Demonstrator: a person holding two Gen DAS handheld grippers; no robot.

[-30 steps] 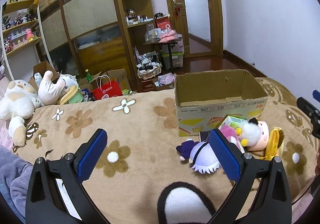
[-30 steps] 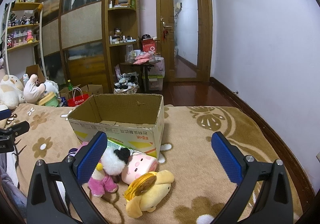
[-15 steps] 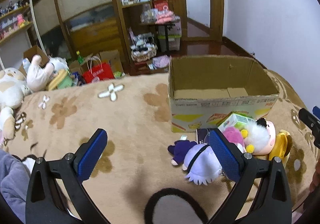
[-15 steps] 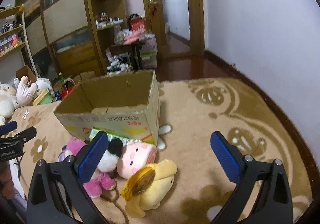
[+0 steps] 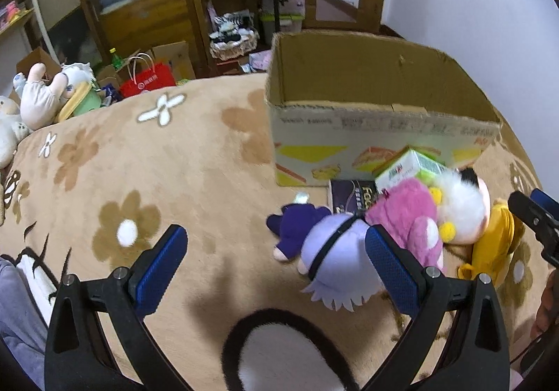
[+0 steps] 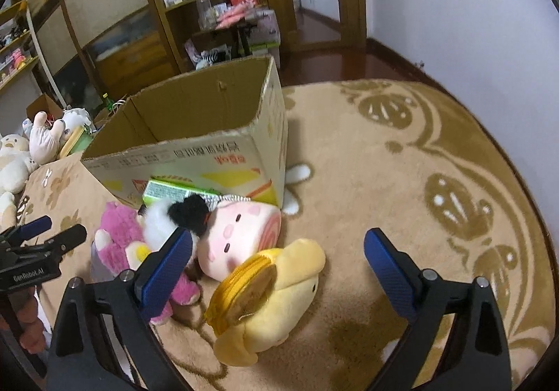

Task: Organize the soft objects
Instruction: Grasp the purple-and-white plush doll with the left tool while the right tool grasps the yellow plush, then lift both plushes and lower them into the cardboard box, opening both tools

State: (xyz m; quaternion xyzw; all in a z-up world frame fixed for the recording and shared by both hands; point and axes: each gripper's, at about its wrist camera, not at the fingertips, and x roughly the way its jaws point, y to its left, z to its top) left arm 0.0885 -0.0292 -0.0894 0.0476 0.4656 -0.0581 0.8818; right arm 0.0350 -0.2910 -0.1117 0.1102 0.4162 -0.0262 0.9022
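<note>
An open cardboard box stands on the brown flowered blanket. In front of it lies a pile of plush toys: a purple-haired doll, a pink bear, a pink-and-white round plush and a yellow duck. My left gripper is open, its right finger beside the purple doll. My right gripper is open and low over the yellow duck.
A green carton and a dark booklet lie against the box front. Large plush toys sit at the blanket's far left. Shelves, a red bag and clutter stand behind. The left gripper shows in the right wrist view.
Both grippers have moved forward and down toward the toy pile, which looks larger now. Both stay open. The toys have not moved.
</note>
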